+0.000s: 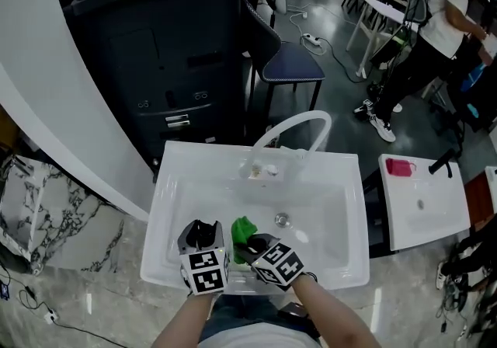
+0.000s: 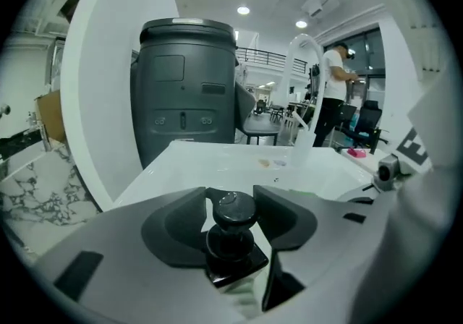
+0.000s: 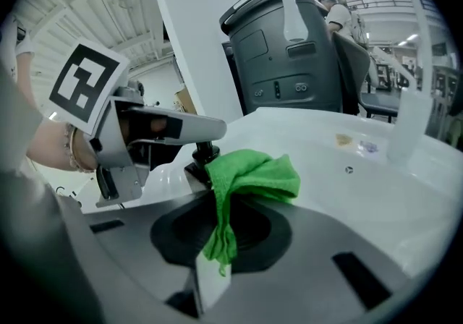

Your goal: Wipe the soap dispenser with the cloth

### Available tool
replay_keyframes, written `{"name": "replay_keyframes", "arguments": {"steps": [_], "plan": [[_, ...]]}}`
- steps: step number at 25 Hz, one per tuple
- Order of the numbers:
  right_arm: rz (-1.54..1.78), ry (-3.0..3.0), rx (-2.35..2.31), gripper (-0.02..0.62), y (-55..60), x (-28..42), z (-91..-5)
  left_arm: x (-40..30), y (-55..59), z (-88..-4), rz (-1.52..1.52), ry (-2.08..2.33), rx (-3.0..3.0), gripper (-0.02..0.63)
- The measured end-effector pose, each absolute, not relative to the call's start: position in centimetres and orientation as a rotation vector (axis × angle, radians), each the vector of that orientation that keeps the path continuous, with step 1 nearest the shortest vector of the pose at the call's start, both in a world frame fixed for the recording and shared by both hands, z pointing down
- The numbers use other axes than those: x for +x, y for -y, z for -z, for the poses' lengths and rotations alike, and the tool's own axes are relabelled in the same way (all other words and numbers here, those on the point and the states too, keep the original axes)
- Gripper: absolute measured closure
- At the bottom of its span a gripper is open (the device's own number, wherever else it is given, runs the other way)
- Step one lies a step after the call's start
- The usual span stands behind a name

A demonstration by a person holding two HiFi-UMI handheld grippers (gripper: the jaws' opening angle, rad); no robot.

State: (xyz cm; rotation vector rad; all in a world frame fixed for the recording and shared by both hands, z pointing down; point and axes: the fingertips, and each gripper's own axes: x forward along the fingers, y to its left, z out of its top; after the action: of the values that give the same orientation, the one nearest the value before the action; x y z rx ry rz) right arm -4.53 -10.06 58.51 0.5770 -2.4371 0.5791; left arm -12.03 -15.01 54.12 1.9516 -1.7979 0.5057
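Soap dispenser [image 2: 231, 236] at sink's [image 1: 345, 161] front rim, left claw [image 2: 230, 194] perhaps touching

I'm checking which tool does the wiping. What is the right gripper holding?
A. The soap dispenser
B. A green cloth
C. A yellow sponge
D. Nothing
B: in the right gripper view, the right gripper has its jaws shut on a hanging fold of the green cloth.
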Motion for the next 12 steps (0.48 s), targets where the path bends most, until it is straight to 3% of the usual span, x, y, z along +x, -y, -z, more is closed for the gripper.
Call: {"name": "replay_keyframes", "arguments": {"steps": [12], "plan": [[-0.57, 2.45, 0.585, 0.546, 11.3, -2.2, -57.3, -8.5, 12.8, -54.0, -0.648, 0.556, 2.63, 0.394]]}}
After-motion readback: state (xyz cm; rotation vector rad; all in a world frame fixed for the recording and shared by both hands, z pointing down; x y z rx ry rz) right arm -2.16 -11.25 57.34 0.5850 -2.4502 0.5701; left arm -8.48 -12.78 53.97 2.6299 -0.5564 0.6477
